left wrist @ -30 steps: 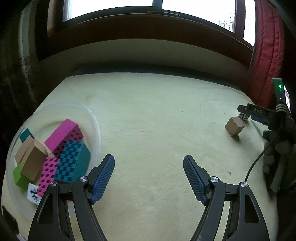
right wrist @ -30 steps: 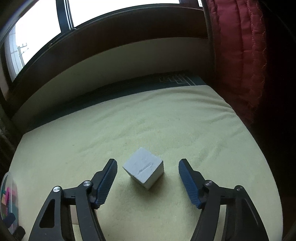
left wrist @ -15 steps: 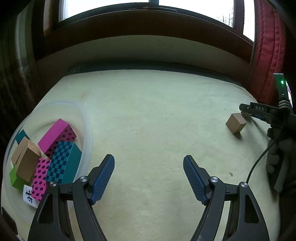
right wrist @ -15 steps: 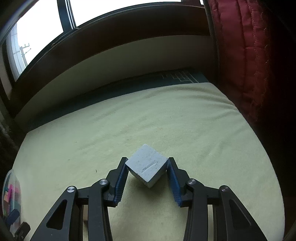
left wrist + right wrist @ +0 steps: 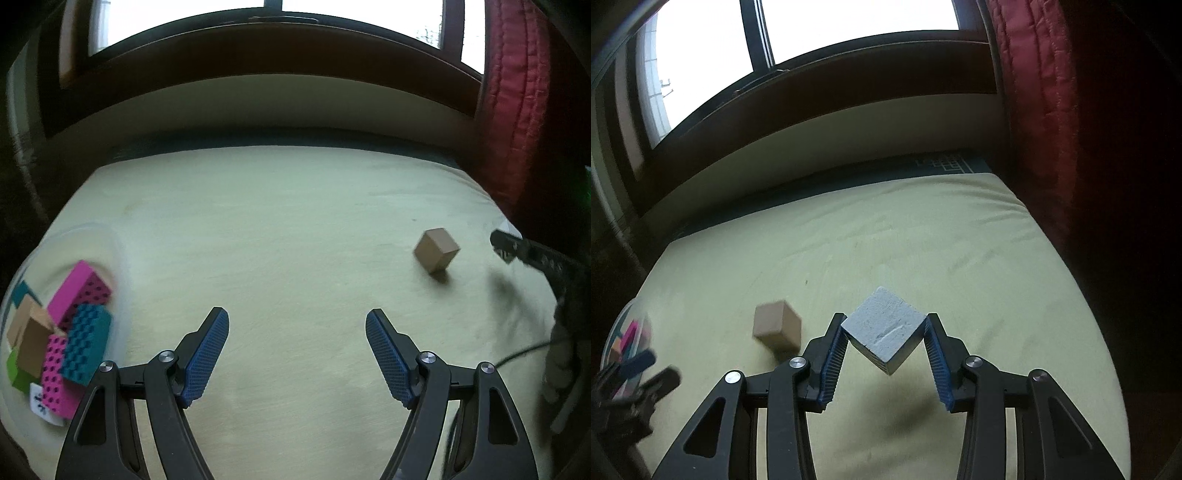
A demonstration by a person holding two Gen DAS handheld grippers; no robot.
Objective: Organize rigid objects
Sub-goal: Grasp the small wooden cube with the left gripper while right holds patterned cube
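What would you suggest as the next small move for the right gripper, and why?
Probably carry the grey cube left toward the clear bowl. The right gripper is shut on it, its shadow suggests it is off the cushion, and the other blocks lie in that bowl.

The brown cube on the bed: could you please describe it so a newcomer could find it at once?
On the pale yellow-green bedspread under the window, look toward the red curtain side. The plain brown cube sits alone there, unlike the patterned blocks piled in the clear bowl.
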